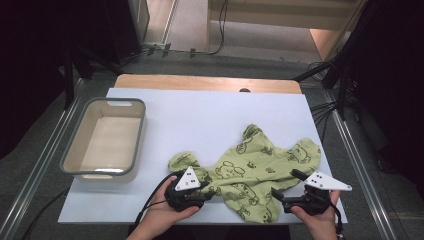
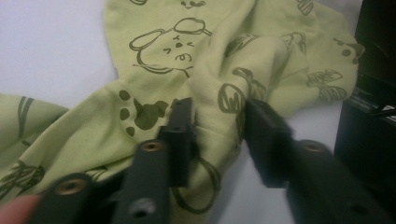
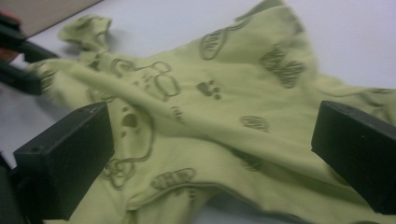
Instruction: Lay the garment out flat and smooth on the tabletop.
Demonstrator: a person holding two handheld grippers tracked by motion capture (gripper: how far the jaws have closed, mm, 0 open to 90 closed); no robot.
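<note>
Nearest the camera, two forearms are cut off by the bottom edge of the high view, and one hand is wrapped round each of the two black two-jaw grippers, so the gripper bodies are partly hidden. The left gripper (image 1: 206, 191) is held level and pointed toward the right; in the left gripper view a raised fold of the one light green cotton garment printed with dark animal outlines (image 2: 205, 93) is seen between its jaws, which stand partly apart, and whether the blurred pads (image 2: 180, 128) press on the cloth cannot be made out. The right gripper (image 1: 283, 186) is pointed toward the left, its jaws spread wide and nothing held, the garment lying between and beyond them. The garment is spread crumpled on the near right part of the white table top (image 1: 200, 115). Farther left, one grey-rimmed white plastic tub (image 1: 75, 150) is seen.
</note>
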